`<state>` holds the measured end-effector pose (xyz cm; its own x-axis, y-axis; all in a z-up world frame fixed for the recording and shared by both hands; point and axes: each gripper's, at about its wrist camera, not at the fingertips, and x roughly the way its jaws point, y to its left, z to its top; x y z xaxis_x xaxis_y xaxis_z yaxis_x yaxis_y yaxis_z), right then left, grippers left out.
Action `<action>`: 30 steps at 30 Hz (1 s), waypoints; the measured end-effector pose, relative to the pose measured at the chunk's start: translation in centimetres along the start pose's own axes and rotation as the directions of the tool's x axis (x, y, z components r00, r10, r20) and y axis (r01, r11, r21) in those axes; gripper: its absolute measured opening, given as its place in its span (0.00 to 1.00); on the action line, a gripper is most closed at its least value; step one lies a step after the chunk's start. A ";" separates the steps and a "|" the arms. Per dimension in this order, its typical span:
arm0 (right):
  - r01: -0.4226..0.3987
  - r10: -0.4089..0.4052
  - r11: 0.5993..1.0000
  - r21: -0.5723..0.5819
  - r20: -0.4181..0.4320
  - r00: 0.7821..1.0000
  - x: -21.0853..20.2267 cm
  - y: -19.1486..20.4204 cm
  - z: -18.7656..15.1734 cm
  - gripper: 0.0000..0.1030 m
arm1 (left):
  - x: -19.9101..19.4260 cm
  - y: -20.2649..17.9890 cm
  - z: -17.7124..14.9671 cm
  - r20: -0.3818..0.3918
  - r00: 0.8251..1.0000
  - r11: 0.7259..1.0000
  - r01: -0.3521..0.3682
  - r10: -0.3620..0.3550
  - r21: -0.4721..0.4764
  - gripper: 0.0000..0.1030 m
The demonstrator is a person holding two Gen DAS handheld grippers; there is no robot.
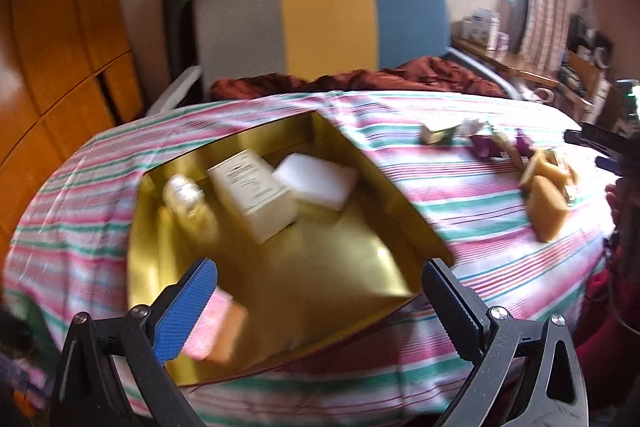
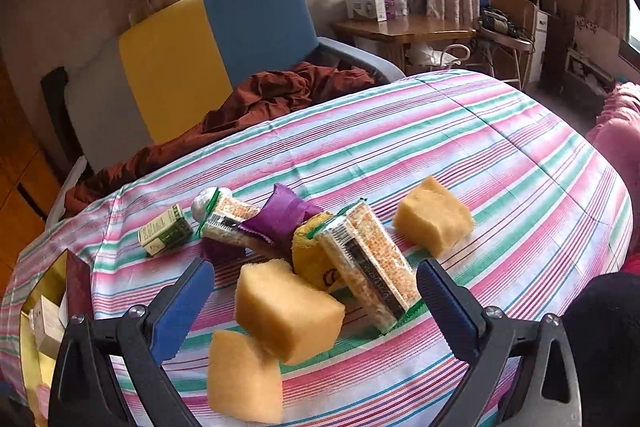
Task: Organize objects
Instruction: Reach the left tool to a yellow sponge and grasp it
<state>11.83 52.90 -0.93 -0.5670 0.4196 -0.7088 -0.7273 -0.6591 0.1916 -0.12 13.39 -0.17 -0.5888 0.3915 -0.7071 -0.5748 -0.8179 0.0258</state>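
A gold box (image 1: 360, 267) lies open on the striped bed. In it are a cream carton (image 1: 252, 193), a white pad (image 1: 316, 179), a clear bottle (image 1: 186, 199) and a pink-and-orange sponge (image 1: 218, 331). My left gripper (image 1: 316, 311) is open above the box's near end, the sponge beside its left finger. My right gripper (image 2: 314, 311) is open over a pile on the bed: three yellow sponges (image 2: 286, 309), two packs of grain (image 2: 370, 271), a purple pouch (image 2: 280, 215) and a small green carton (image 2: 164, 229).
A grey, yellow and blue headboard (image 1: 328, 23) and a rust-red blanket (image 2: 276, 91) lie at the far end of the bed. A wooden wardrobe (image 1: 52, 47) stands left. A wooden table (image 2: 400, 27) with boxes stands right by the window.
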 end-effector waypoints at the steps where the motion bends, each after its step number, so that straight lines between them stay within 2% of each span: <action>1: 0.006 -0.006 1.000 0.031 0.010 1.000 -0.2 -0.7 0.2 1.00 | 0.1 -0.5 0.3 0.002 1.000 1.000 0.023 -0.023 0.010 1.00; 4: 0.006 -0.010 0.993 0.120 0.035 0.999 -0.8 -2.6 0.5 1.00 | 0.7 -2.6 1.5 -0.004 0.994 0.993 0.112 -0.112 0.036 1.00; 10: -0.016 0.017 0.978 0.206 -0.004 1.000 -0.1 -4.1 0.6 1.00 | 2.7 -7.2 3.7 -0.062 0.969 0.967 0.245 -0.241 0.069 1.00; 12: -0.020 0.024 0.977 0.210 -0.017 1.000 0.1 -4.2 0.5 1.00 | 3.4 -8.8 4.3 -0.082 0.958 0.956 0.283 -0.276 0.083 1.00; 16: -0.038 0.047 0.974 0.223 -0.035 0.998 0.6 -4.4 0.4 1.00 | 5.2 -12.5 5.7 -0.138 0.922 0.921 0.377 -0.362 0.102 1.00; 20: -0.053 0.067 0.967 0.250 -0.046 0.997 0.7 -4.9 0.3 1.00 | 6.9 -15.8 6.5 -0.189 0.890 0.890 0.439 -0.414 0.120 1.00; 26: -0.069 0.086 0.943 0.325 -0.040 0.995 0.5 -6.4 0.3 1.00 | 9.9 -20.5 6.7 -0.277 0.850 0.855 0.498 -0.448 0.146 0.98; 30: -0.063 0.077 0.911 0.407 -0.017 0.997 0.0 -8.4 0.1 1.00 | 11.5 -23.2 7.2 -0.313 0.828 0.835 0.528 -0.465 0.155 0.97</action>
<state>17.84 58.49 -2.49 -0.6147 0.3566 -0.7036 -0.7841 -0.3731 0.4959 2.38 39.89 -3.80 -0.0420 0.5725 -0.8188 -0.8786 -0.4113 -0.2425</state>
